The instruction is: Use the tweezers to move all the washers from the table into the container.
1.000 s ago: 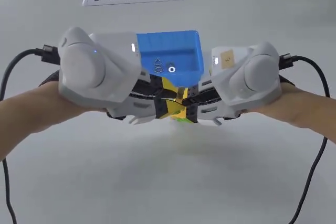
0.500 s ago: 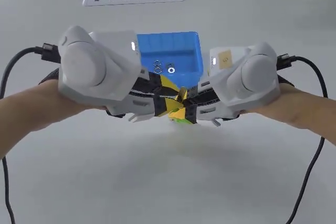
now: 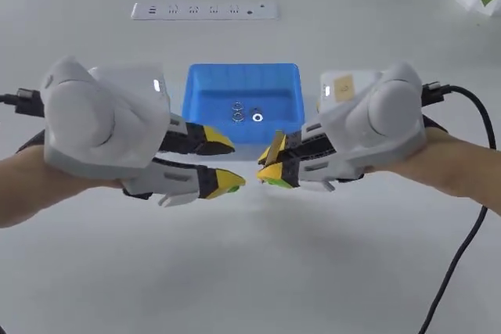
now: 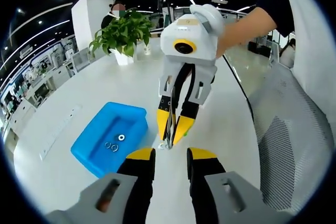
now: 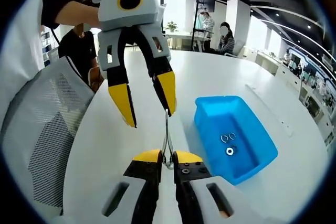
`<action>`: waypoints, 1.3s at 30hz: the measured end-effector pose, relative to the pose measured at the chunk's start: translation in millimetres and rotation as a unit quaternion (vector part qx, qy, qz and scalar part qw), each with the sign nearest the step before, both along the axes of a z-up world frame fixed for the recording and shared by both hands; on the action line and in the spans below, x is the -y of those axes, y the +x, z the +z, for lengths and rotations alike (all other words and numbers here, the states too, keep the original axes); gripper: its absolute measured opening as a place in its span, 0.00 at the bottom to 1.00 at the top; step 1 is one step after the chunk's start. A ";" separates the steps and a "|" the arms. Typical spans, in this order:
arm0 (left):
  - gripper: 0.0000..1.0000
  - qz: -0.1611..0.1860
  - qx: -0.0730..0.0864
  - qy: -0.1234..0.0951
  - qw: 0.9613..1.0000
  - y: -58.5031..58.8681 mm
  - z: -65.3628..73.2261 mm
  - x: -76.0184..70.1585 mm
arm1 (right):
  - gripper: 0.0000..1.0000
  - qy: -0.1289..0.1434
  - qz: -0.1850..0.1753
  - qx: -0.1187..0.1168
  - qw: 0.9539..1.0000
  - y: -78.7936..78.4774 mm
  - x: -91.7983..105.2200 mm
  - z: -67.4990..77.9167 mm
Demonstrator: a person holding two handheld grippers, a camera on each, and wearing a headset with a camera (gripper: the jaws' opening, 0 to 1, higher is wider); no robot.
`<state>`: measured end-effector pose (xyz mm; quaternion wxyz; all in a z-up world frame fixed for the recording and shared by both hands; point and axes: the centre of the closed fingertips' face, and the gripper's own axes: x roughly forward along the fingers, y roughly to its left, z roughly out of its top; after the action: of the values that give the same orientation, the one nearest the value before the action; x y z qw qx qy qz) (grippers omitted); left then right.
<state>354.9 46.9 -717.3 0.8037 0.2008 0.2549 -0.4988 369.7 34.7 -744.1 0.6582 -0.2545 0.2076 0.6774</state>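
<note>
No writing can be read; the yellow sticker (image 3: 341, 88) is too blurred.

L gripper (image 3: 221, 162) jaws apart, R gripper (image 3: 271, 164) jaws pinched close, tips facing, nr each other

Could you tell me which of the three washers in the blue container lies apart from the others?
The broad white washer with the small dark hole, rightmost in the head view; the other two washers are thin rings lying side by side.
</note>
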 end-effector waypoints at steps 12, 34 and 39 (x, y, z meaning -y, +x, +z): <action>0.31 0.050 0.014 -0.016 0.999 -9.6 4.0 -25.3 | 0.09 -0.022 0.022 0.020 0.999 0.5 -2.4 27.8; 0.49 0.085 -0.002 -0.029 0.996 -22.5 -6.6 -45.1 | 0.10 -0.002 -0.004 0.069 0.998 73.5 -23.7 71.4; 0.58 0.094 0.001 -0.025 0.995 -23.1 -9.6 -48.4 | 0.10 -0.007 -0.011 0.070 0.997 89.6 -30.7 60.4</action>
<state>331.8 95.3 -727.0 0.8523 0.1559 0.2590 -0.4268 459.3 65.4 -683.7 0.6769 -0.3040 0.1687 0.6488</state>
